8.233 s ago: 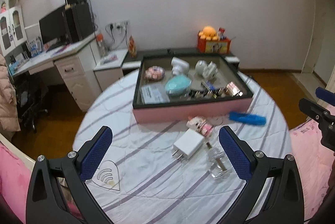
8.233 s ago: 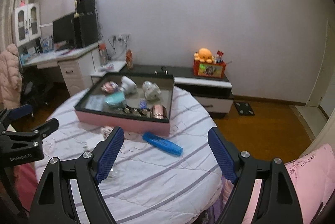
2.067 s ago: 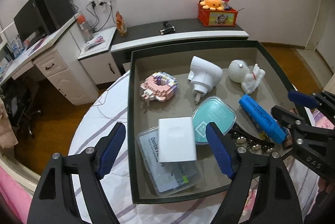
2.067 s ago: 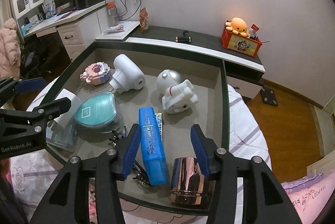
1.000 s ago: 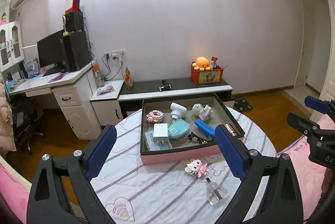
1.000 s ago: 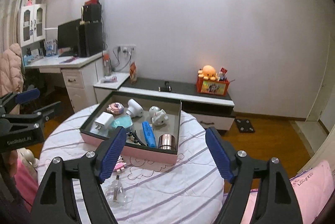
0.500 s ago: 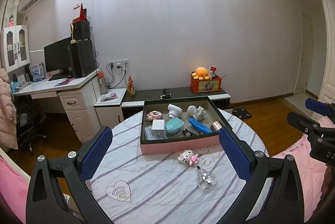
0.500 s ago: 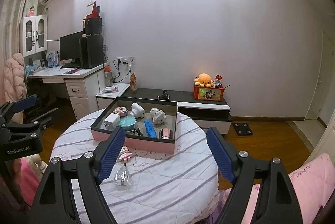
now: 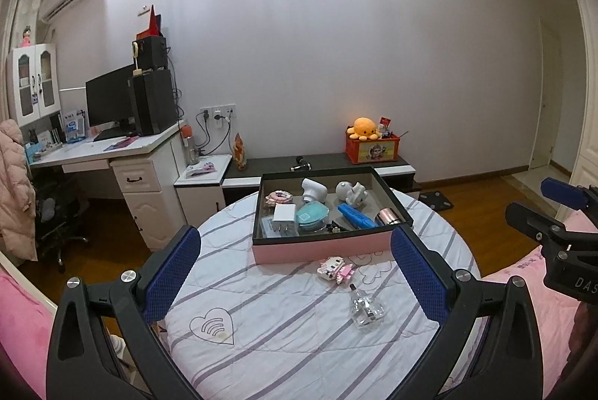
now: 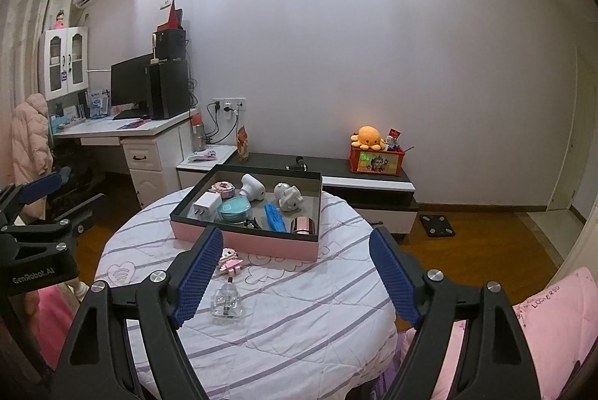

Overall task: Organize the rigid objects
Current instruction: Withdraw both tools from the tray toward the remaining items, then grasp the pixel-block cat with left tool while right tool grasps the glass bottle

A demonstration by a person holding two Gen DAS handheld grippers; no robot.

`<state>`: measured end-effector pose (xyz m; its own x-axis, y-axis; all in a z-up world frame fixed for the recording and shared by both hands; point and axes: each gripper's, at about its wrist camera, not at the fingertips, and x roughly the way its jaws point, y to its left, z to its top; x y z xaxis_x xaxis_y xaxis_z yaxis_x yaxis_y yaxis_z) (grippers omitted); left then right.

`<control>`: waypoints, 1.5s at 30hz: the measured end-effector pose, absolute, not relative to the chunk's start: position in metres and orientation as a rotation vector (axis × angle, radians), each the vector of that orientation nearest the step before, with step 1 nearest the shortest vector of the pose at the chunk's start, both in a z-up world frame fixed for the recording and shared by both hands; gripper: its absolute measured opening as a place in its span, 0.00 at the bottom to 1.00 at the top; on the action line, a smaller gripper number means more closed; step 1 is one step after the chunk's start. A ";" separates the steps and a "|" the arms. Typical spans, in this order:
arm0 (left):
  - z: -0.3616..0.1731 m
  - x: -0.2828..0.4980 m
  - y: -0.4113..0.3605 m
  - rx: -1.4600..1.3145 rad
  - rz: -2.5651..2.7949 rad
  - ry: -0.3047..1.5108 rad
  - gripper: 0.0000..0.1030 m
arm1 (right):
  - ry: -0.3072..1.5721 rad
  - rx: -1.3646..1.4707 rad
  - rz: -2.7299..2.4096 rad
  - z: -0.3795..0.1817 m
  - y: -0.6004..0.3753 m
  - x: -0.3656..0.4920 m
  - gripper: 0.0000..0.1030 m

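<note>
A pink box (image 9: 321,248) (image 10: 239,240) with a dark inside stands at the far side of the round table (image 9: 261,336) (image 10: 299,317). In it lie a white charger (image 9: 283,215), a teal case (image 9: 311,215), a blue marker box (image 9: 355,216) and a copper cup (image 9: 388,216). In front of the box a pink block toy (image 9: 334,268) (image 10: 230,261) and a clear glass bottle (image 9: 365,307) (image 10: 226,301) rest on the cloth. My left gripper (image 9: 295,273) stands open and empty, well back from the table. My right gripper (image 10: 297,274) is likewise open and holds nothing.
A white desk (image 9: 108,153) with a monitor stands at the left, and a low dark cabinet (image 9: 329,162) runs along the wall with an orange plush (image 9: 361,128) on a red box. Pink bedding (image 10: 542,317) lies at the right.
Both grippers have pulled back from the table, so the box and loose items look smaller and lower. The left jaws stand a little wider than a second ago.
</note>
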<state>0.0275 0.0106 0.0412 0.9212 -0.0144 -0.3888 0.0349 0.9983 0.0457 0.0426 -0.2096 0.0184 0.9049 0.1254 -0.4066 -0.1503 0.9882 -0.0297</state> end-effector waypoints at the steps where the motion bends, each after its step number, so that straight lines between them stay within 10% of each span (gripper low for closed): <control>1: 0.042 0.026 0.010 0.053 -0.023 0.395 1.00 | 0.416 -0.060 0.140 0.018 -0.210 0.043 0.80; 21: 0.007 0.055 0.031 0.038 0.002 0.532 1.00 | 0.526 -0.089 0.150 -0.002 -0.194 0.064 0.80; 45: -0.105 0.145 0.091 0.005 0.055 0.900 1.00 | 1.026 -0.145 0.228 -0.157 -0.109 0.174 0.78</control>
